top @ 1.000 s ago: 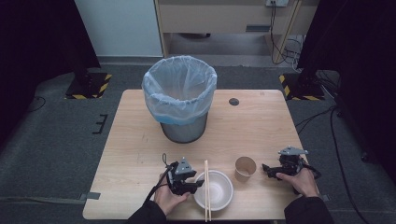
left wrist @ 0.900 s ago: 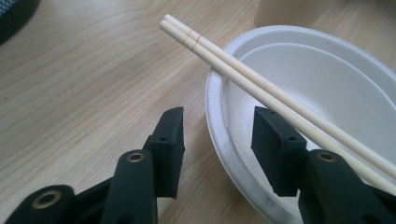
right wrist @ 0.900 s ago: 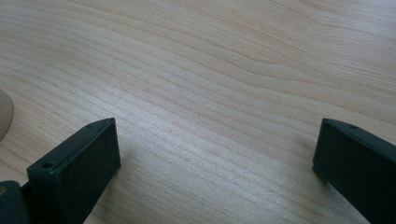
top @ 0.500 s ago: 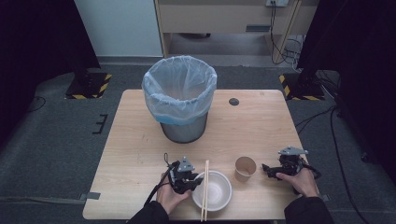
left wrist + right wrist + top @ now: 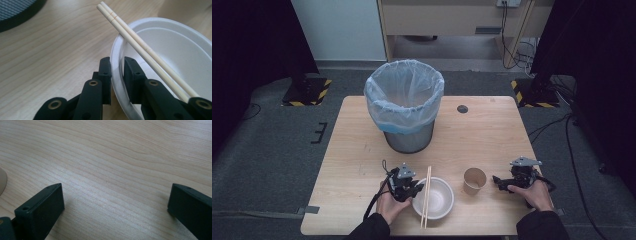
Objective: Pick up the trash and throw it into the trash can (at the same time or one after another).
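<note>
The wooden desk point(image 5: 352, 150) carries a mesh waste bin point(image 5: 406, 107) lined with a pale blue bag, standing near the far edge, slightly left of centre. A small dark disc point(image 5: 462, 109) lies on the desk to the bin's right, near the far edge. Close to the near edge, about midway along it, sits a white bowl point(image 5: 439, 200) with a pair of chopsticks point(image 5: 427, 197) laid across its left part, pointing toward the bin. Just beside the bowl on its right stands a brown paper cup point(image 5: 474, 180). The left gripper point(image 5: 117, 75) pinches the bowl's left rim, one jaw outside, one inside. The right gripper point(image 5: 498, 181) rests near the near right corner, jaws spread wide over bare wood, apart from the cup.
</note>
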`<act>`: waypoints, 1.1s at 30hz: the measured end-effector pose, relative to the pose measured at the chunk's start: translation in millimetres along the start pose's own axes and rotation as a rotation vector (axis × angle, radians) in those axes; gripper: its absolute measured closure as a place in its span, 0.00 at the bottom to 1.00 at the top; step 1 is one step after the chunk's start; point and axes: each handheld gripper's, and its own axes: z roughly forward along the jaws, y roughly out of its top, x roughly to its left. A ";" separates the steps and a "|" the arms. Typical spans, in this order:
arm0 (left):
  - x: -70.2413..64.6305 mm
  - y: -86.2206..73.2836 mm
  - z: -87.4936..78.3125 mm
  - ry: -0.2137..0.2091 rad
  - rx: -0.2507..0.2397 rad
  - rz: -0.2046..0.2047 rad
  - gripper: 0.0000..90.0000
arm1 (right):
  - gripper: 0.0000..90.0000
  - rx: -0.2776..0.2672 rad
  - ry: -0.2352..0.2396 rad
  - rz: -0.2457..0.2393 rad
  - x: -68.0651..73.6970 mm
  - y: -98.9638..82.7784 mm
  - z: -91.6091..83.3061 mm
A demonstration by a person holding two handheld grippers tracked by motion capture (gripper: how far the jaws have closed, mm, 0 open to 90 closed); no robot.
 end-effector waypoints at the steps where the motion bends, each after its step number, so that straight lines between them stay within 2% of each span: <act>1: 5.3 1.1 -0.7 0.012 -0.005 -0.005 0.85 | 0.01 0.000 0.000 0.002 0.1 0.0 0.0; 10: 25.7 6.1 -3.3 0.057 -0.033 -0.016 0.85 | 0.01 0.000 0.001 0.001 0.1 0.2 0.2; 14: 30.8 6.1 -5.4 0.071 -0.048 -0.017 0.78 | 0.01 0.000 0.001 0.002 0.2 0.2 0.2; 18: 31.6 8.7 -13.5 0.087 -0.093 -0.026 0.70 | 0.01 0.000 0.001 0.002 0.1 0.1 0.2; 22: 26.8 11.1 -24.8 0.097 -0.130 -0.037 0.64 | 0.01 0.000 0.001 0.002 0.2 0.1 0.2; 25: 16.0 13.3 -31.1 0.090 -0.152 -0.030 0.63 | 0.01 0.000 0.001 0.002 0.1 0.1 0.2; 28: 10.8 13.7 -30.1 0.085 -0.151 -0.030 0.62 | 0.01 0.000 0.001 0.002 0.1 0.2 0.2; 33: 2.5 11.6 -20.4 0.076 -0.114 -0.022 0.62 | 0.01 0.000 0.001 0.002 0.2 0.1 0.2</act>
